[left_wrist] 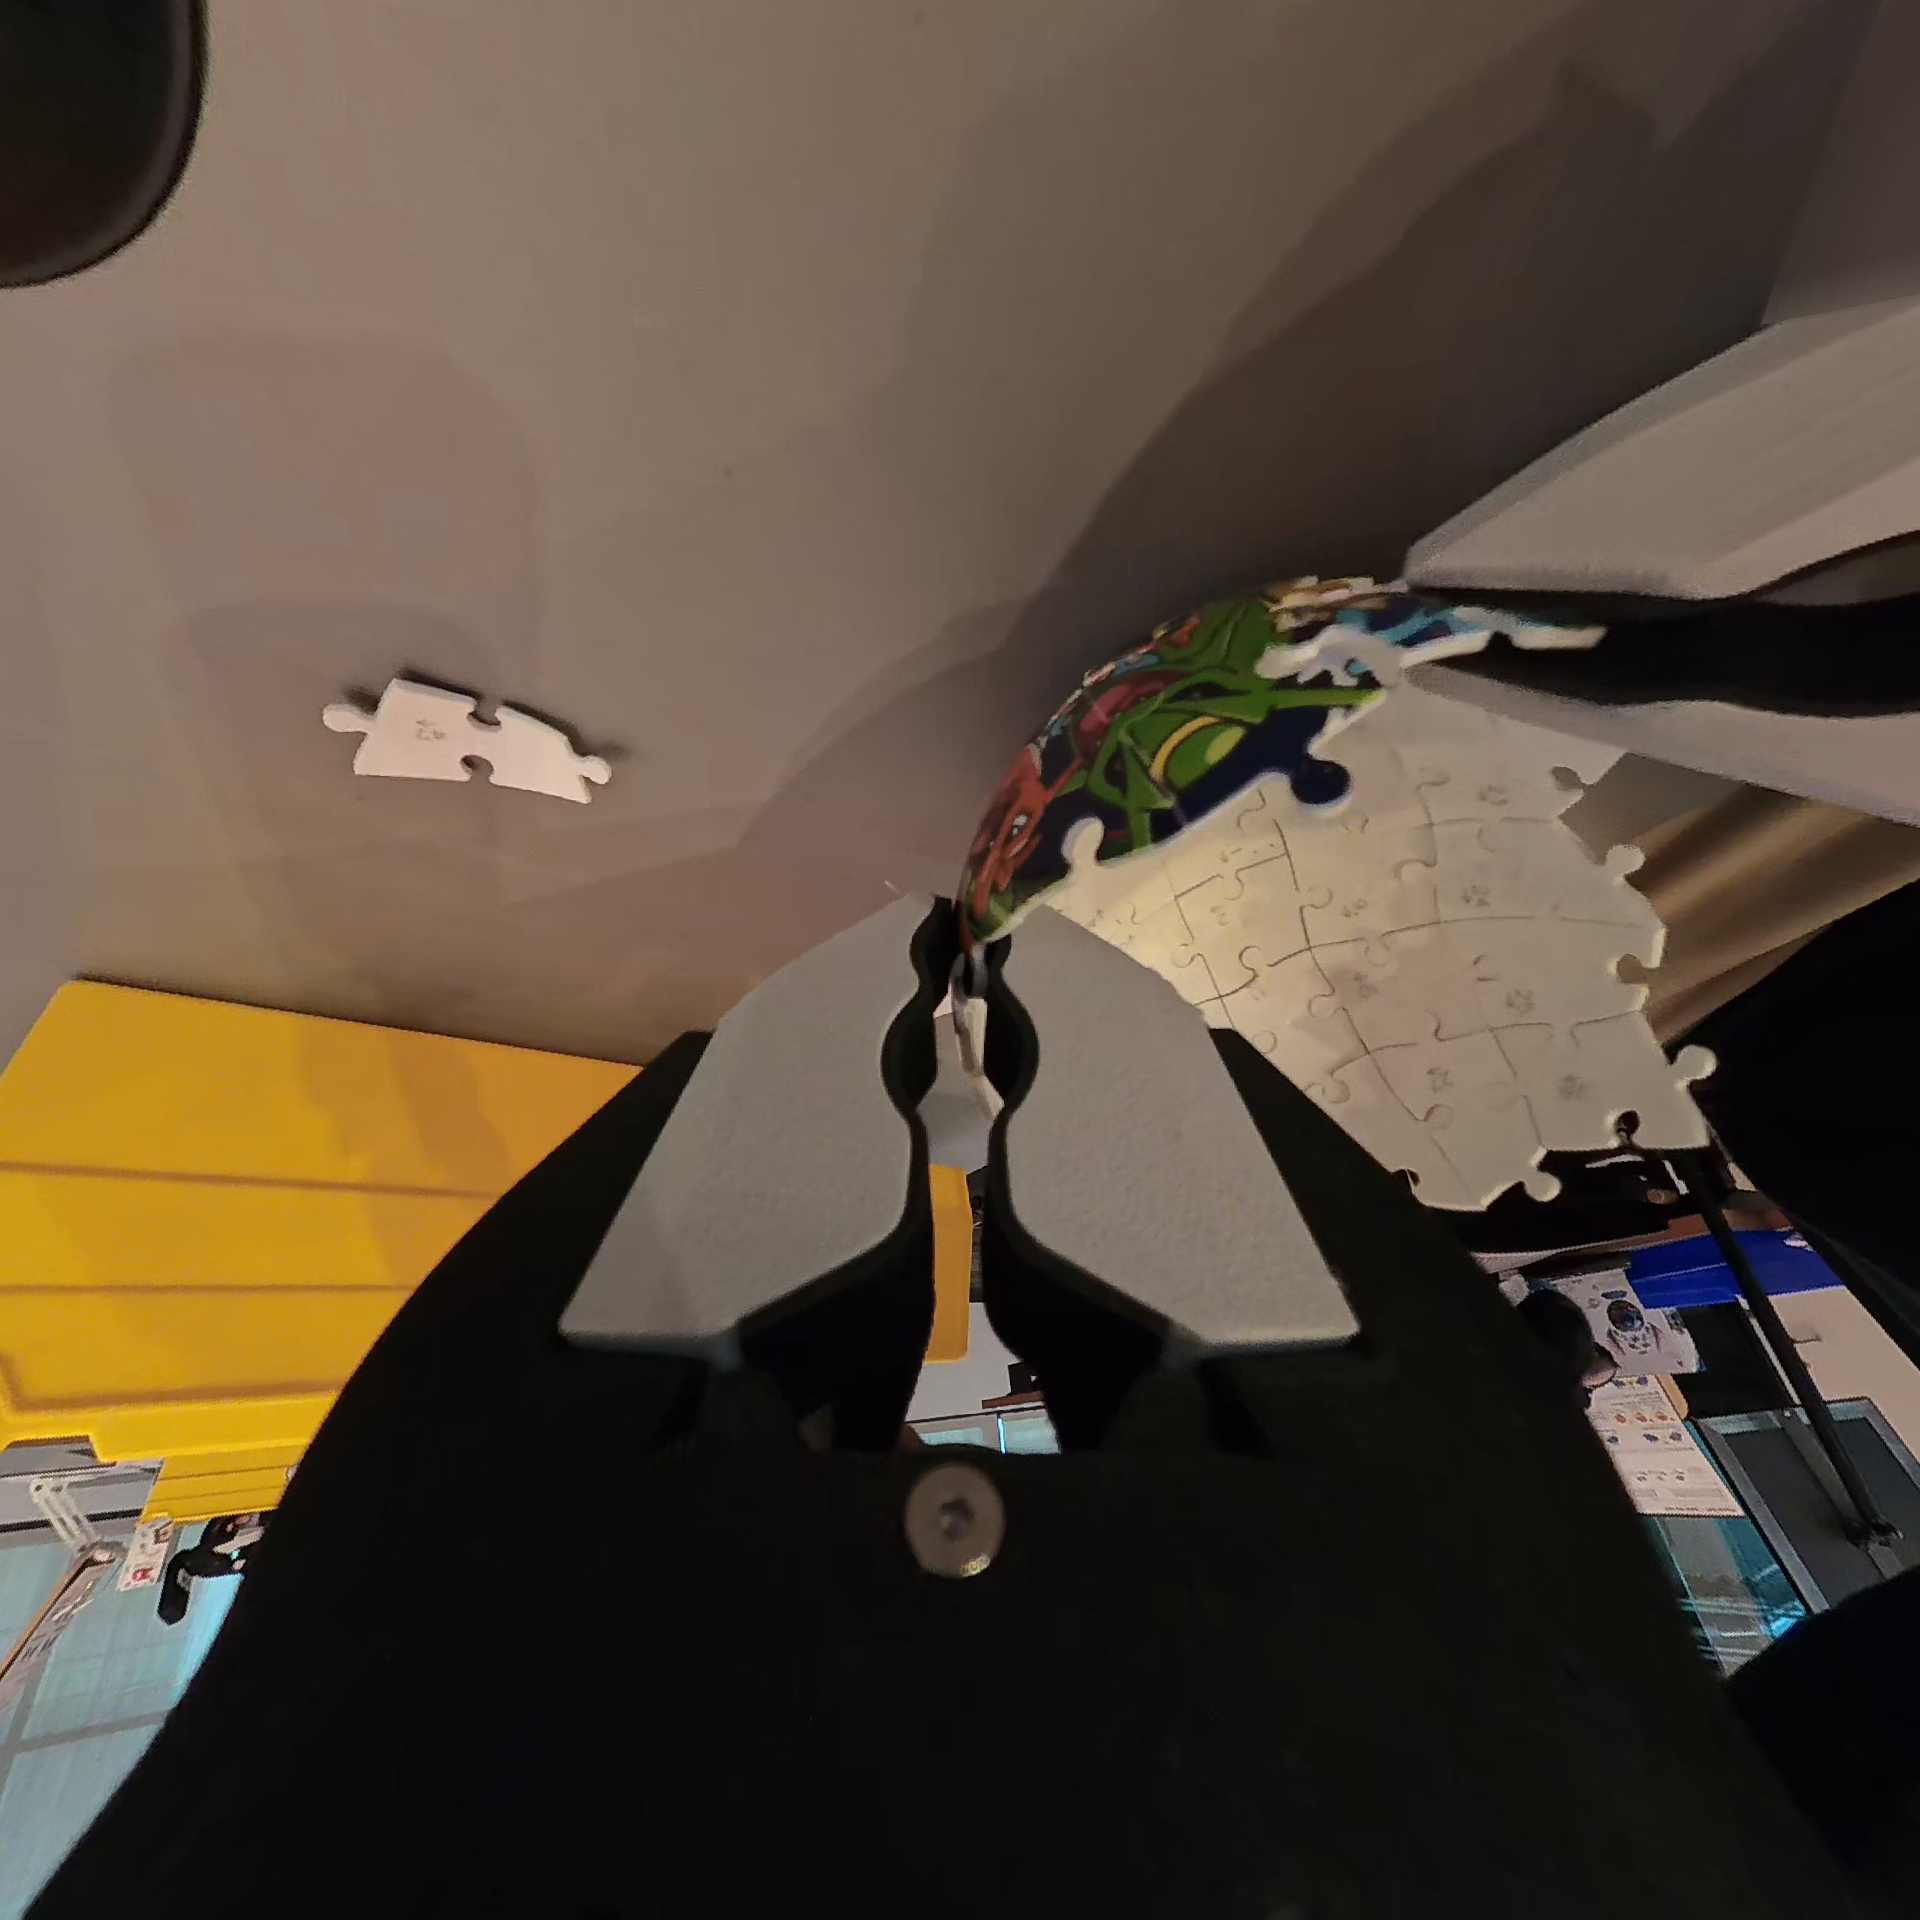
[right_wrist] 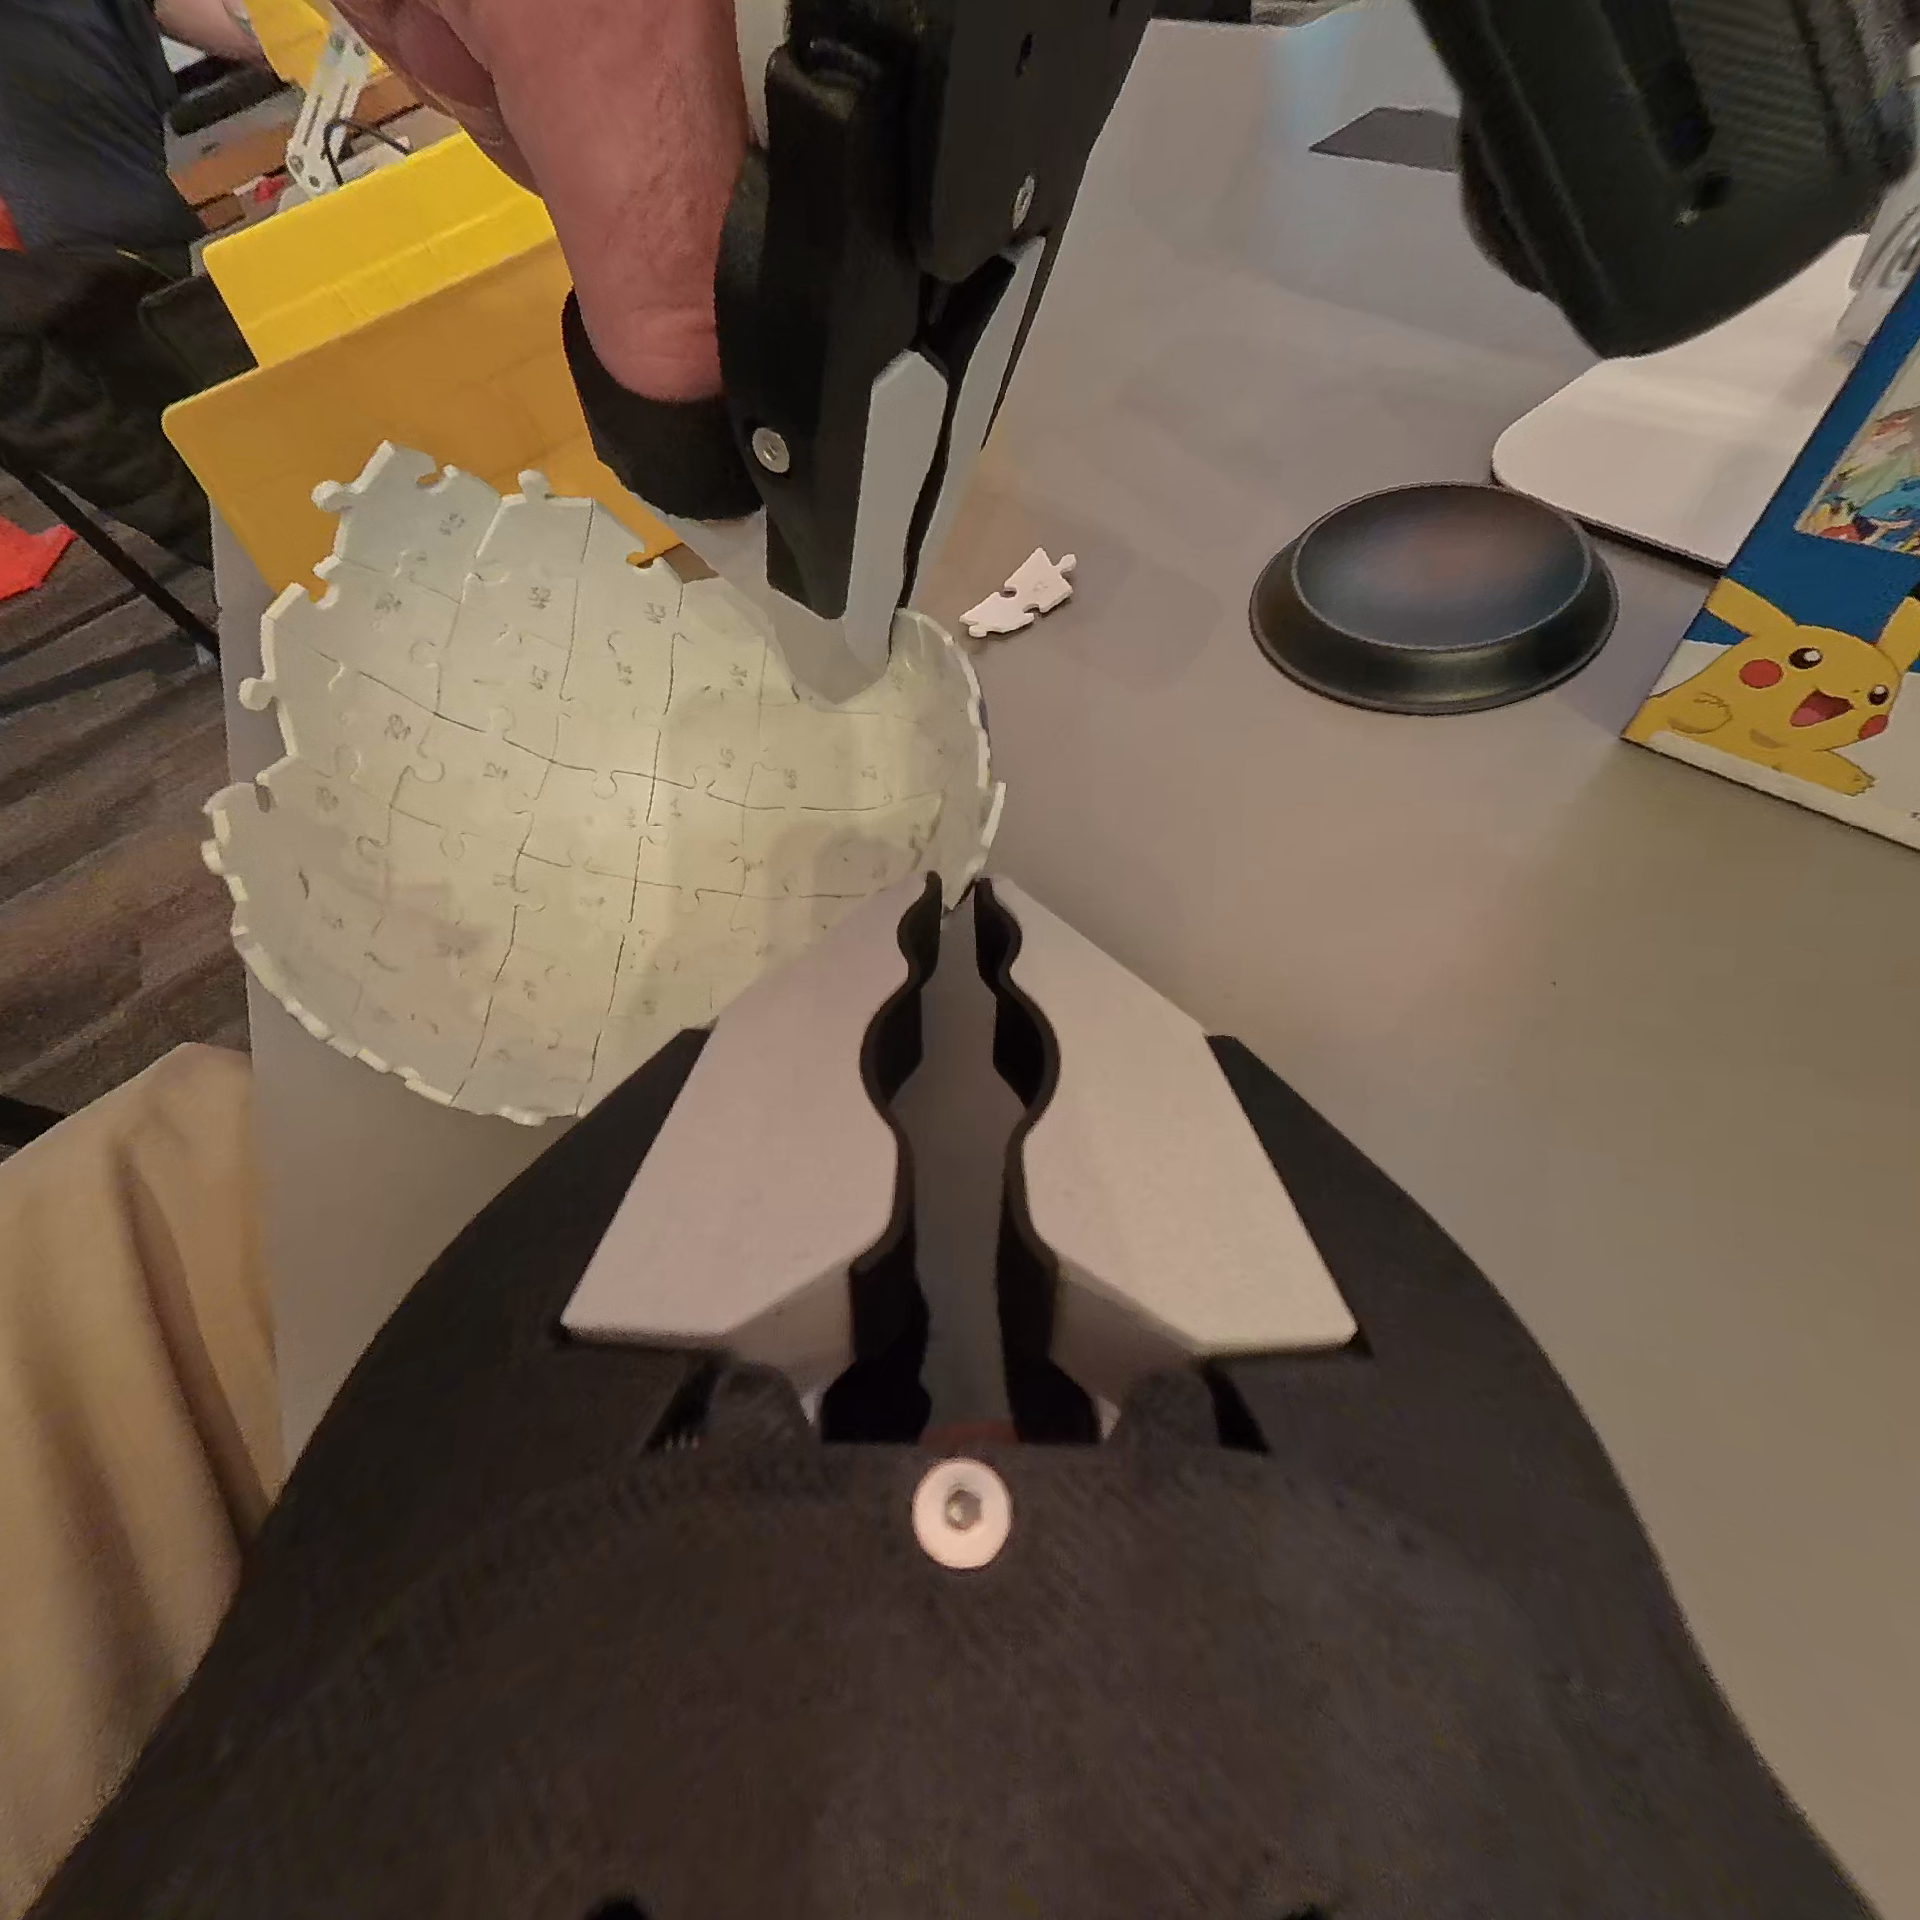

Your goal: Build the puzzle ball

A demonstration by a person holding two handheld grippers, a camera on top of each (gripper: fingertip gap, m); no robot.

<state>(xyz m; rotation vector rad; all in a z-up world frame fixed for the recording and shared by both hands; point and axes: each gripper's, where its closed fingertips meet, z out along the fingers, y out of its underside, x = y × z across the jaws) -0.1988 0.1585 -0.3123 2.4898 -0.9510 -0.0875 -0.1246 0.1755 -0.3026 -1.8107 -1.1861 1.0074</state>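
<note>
The curved, half-built puzzle ball (right_wrist: 582, 790), matte white inside, is pinched at opposite rims by both nearly closed hand-held grippers: left (left_wrist: 961, 940), right (right_wrist: 956, 894).

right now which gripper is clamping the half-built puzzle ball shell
The left gripper, shut on the shell's rim; the right gripper grips nothing visible here.

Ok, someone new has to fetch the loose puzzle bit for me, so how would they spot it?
On the grey table, look between the half-built ball and the black round dish. The loose bit lies flat there: two small pieces joined, white side up. It is the only puzzle part in view lying apart from the ball.
</note>
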